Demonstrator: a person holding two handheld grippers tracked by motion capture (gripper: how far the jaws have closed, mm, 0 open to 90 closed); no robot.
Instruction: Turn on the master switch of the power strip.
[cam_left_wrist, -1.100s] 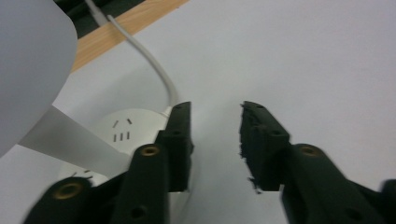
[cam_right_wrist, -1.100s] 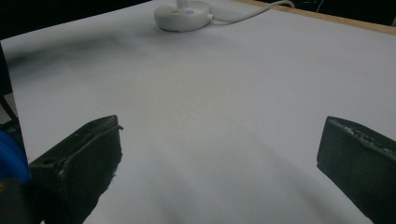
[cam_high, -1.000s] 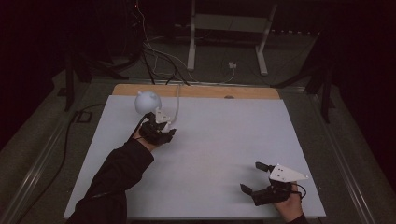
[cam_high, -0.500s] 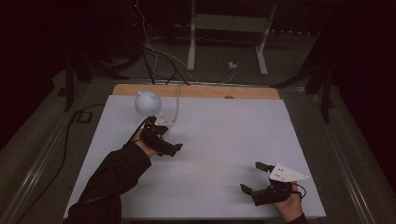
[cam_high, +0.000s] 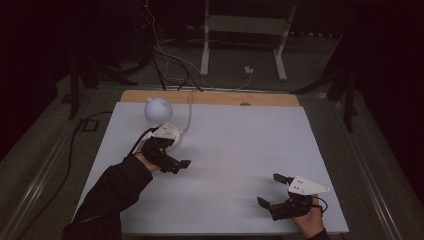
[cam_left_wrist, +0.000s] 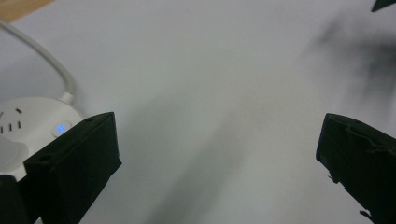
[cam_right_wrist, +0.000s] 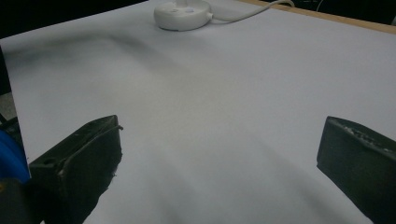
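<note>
**A:** Where did you have the round socket hub (cam_high: 167, 135) at that point?

**B:** It sat flat on the white tabletop (cam_high: 240, 150) toward the far left, just in front of the white globe lamp (cam_high: 158, 109). Its cable (cam_high: 189, 112) ran off toward the far wooden edge. In the left gripper view, the hub (cam_left_wrist: 23, 126) lay just beside your left-hand finger, and its small blue light (cam_left_wrist: 60, 128) was lit.

**A:** And the fingers?

**B:** Your left gripper (cam_high: 177, 165) had just been opening. Its fingers stood wide apart with only bare tabletop between them. Your right gripper (cam_high: 271, 190) rested near the front right corner, well apart from the hub. Its fingers were also spread and held nothing.

**A:** So how should you have handled the step?

**B:** I judged it to be the let-go from the hub. To do it well, you needed to keep the left fingers fully spread and lift a little before moving sideways, so the near finger could not nudge the hub or catch the cable. A hub that light would probably slide on a smooth sheet. The right gripper was fine parked where it was.
</note>
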